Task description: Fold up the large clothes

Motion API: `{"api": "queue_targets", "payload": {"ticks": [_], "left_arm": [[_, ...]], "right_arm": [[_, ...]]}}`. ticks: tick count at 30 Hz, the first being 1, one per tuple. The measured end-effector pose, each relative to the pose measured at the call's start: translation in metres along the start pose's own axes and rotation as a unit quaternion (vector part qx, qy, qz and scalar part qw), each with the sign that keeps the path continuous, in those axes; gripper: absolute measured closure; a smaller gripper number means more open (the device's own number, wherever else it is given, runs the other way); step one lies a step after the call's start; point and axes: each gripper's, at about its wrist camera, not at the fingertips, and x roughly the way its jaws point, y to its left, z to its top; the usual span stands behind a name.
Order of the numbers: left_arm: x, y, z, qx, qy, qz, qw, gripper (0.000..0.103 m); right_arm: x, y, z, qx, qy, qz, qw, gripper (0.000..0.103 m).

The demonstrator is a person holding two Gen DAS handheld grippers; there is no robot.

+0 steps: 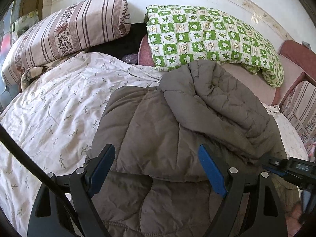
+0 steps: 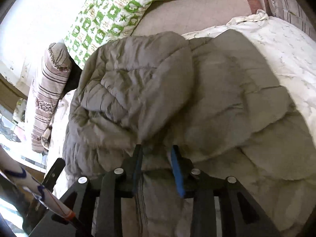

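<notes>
We see the left gripper (image 1: 156, 169) wide open over the grey puffer jacket (image 1: 158, 130) at lower centre. The right gripper (image 2: 158, 167), narrowly parted, has jacket fabric between its pads, contact unclear. The jacket lies on a floral quilt (image 1: 55, 102) beneath a green-checked quilt (image 1: 207, 37) at upper right.

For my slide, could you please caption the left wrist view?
Open left gripper poised over a grey quilted jacket on a floral bedspread.

Left gripper (image 1: 157, 154) wide apart; right gripper (image 2: 156, 154) narrowly parted.
</notes>
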Motion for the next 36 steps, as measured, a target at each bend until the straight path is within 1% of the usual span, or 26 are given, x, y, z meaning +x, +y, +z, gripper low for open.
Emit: {"api": "queue_targets", "payload": {"ticks": [4, 7, 10, 14, 16, 19, 21, 23, 24, 26, 28, 29, 31, 33, 36], "left_arm": [[0.000, 0.000, 0.001, 0.000, 0.001, 0.002, 1.0000, 0.018], [0.000, -0.001, 0.001, 0.003, 0.002, 0.002, 1.0000, 0.018], [-0.001, -0.004, 0.001, 0.011, -0.001, 0.005, 0.9999, 0.018], [-0.004, -0.005, 0.003, 0.010, 0.000, 0.007, 0.9999, 0.018], [-0.005, -0.006, 0.006, 0.011, 0.003, 0.021, 0.9997, 0.018], [-0.001, -0.009, 0.024, 0.011, 0.008, 0.020, 0.9997, 0.018], [0.006, -0.013, 0.044, 0.000, 0.007, 0.011, 0.9999, 0.018], [0.019, -0.022, 0.061, 0.005, 0.008, 0.011, 0.9999, 0.018], [0.030, -0.029, 0.068, 0.007, 0.015, 0.008, 0.9998, 0.018], [0.048, -0.036, 0.073, 0.007, 0.029, 0.003, 0.9995, 0.018], [0.070, -0.039, 0.068, 0.019, 0.051, 0.017, 0.9984, 0.018], [0.079, -0.038, 0.061, 0.024, 0.060, 0.028, 0.9975, 0.018], [0.093, -0.032, 0.046, 0.024, 0.075, 0.038, 0.9962, 0.017], [0.099, -0.025, 0.032, 0.018, 0.078, 0.033, 0.9962, 0.014], [0.101, -0.029, 0.030, 0.030, 0.078, 0.042, 0.9956, 0.014]], "right_arm": [[-0.024, -0.001, 0.007, -0.013, -0.015, -0.006, 1.000, 0.070], [-0.040, 0.003, 0.015, -0.035, -0.046, -0.018, 0.998, 0.070], [-0.044, 0.009, 0.030, -0.051, -0.072, -0.021, 0.996, 0.070], [-0.032, 0.007, 0.043, -0.080, -0.098, -0.048, 0.991, 0.070], [-0.020, 0.014, 0.056, -0.085, -0.093, -0.047, 0.991, 0.070], [-0.010, 0.021, 0.068, -0.091, -0.097, -0.059, 0.989, 0.070], [-0.005, 0.022, 0.077, -0.089, -0.096, -0.063, 0.989, 0.070], [0.004, 0.024, 0.084, -0.095, -0.084, -0.057, 0.990, 0.070], [0.010, 0.024, 0.086, -0.100, -0.080, -0.064, 0.990, 0.070], [0.020, 0.024, 0.085, -0.115, -0.072, -0.079, 0.988, 0.070], [0.033, 0.019, 0.078, -0.132, -0.053, -0.079, 0.987, 0.070], [0.039, 0.015, 0.072, -0.139, -0.046, -0.082, 0.986, 0.070], [0.052, 0.007, 0.060, -0.154, -0.034, -0.085, 0.984, 0.070], [0.066, -0.003, 0.051, -0.155, -0.023, -0.086, 0.984, 0.070], [0.079, -0.009, 0.045, -0.161, -0.019, -0.089, 0.983, 0.070]]}}
